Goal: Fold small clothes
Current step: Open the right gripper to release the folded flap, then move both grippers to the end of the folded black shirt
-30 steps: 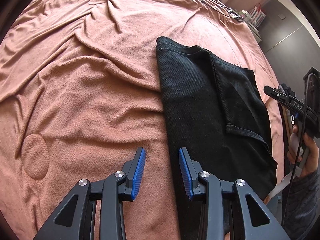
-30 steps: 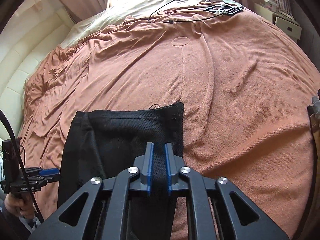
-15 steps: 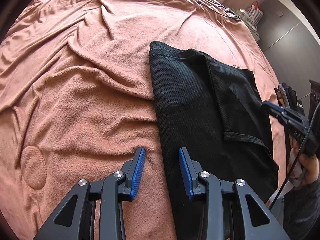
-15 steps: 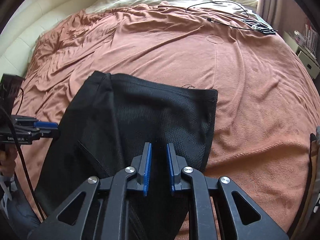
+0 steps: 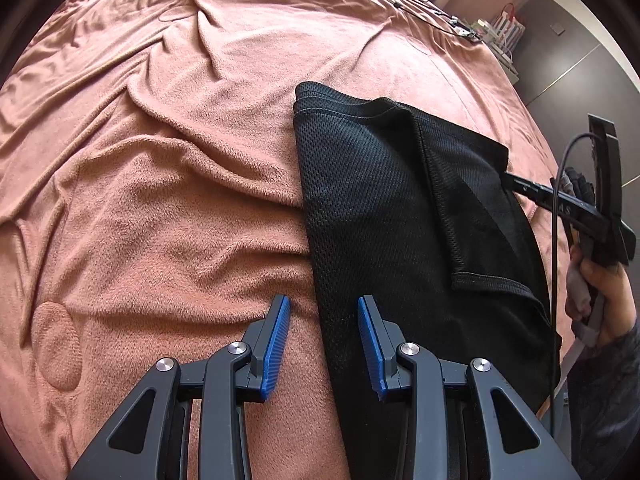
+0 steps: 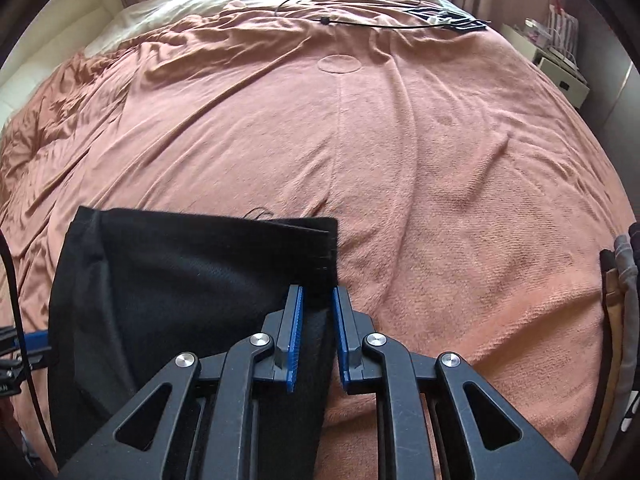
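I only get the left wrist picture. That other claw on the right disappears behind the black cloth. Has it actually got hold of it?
Observer: It looks so. In the right wrist view the right gripper has a blue pad on each side of the black garment, with the cloth's edge between them.
Operator: Near a corner, or halfway along?
Observer: Close to the garment's far corner, just on the near side of it.
Operator: What lies beyond the brown blanket?
Observer: Pale cream bedding, at the head of the bed.
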Demonstrator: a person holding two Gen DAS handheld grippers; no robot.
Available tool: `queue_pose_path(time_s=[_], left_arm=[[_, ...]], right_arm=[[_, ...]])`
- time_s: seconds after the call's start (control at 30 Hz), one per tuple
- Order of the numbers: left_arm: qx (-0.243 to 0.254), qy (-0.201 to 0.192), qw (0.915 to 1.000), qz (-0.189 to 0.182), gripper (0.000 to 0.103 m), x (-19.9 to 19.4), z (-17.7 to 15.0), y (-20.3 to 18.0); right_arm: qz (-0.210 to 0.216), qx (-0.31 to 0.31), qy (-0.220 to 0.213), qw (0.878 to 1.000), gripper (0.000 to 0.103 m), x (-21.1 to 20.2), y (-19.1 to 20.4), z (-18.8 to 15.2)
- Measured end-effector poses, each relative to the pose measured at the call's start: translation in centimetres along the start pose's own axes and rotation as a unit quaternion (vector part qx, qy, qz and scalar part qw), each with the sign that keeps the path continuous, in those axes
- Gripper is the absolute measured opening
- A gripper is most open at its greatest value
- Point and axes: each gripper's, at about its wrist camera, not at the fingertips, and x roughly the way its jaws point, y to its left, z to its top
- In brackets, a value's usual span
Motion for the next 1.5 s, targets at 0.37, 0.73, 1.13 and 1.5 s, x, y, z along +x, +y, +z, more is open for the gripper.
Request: queue_pose_path(time_s=[0.37,0.73,1.13,1.5], left_arm=[[-0.007,0.003,1.0000,0.000,0.037,0.2,0.1,0.1],[-0.032,0.005,0.9992,-0.024,0.037,0.0,0.1,1.5],[-0.026,0.004,0.9995,-0.021,0.037,0.1,0.1,1.3],[-0.019,0.008,0.9996,-0.019,0.037,0.1,0.1,1.2]], right_arm=[[0.085,-0.111,-0.006,0.990,0.078,-5.1,4.5,-4.3],[0.075,-0.211,0.028,0.974,0.078,-5.1,8.4,-7.1],[-0.006,-0.233,0.023,0.972,0.078,-2.1,10.5,-6.6],[-0.101,-0.117,0.000,0.988,0.078,-1.3,6.0,-4.5]])
